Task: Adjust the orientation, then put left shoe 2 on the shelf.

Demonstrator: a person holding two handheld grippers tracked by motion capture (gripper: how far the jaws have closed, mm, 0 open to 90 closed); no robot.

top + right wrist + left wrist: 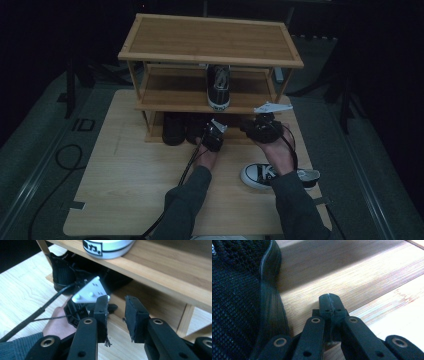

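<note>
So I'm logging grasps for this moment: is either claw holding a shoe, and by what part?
Neither. The left claw is shut on nothing beside the black shoe; the right claw is open and empty.

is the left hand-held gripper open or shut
Shut. In the left gripper view the left hand-held gripper has its two jaws pressed together with nothing between them, beside a black shoe.

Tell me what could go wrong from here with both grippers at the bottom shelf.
1. The left gripper is shut and empty beside the black shoe on the bottom shelf; pushing forward may shove the shoe rather than grip it.
2. The right gripper is open close under the middle shelf; lifting it could knock the shelf edge or the sneaker on it.
3. The white-toed sneaker lies under the right forearm; pulling back could sweep it.
</note>
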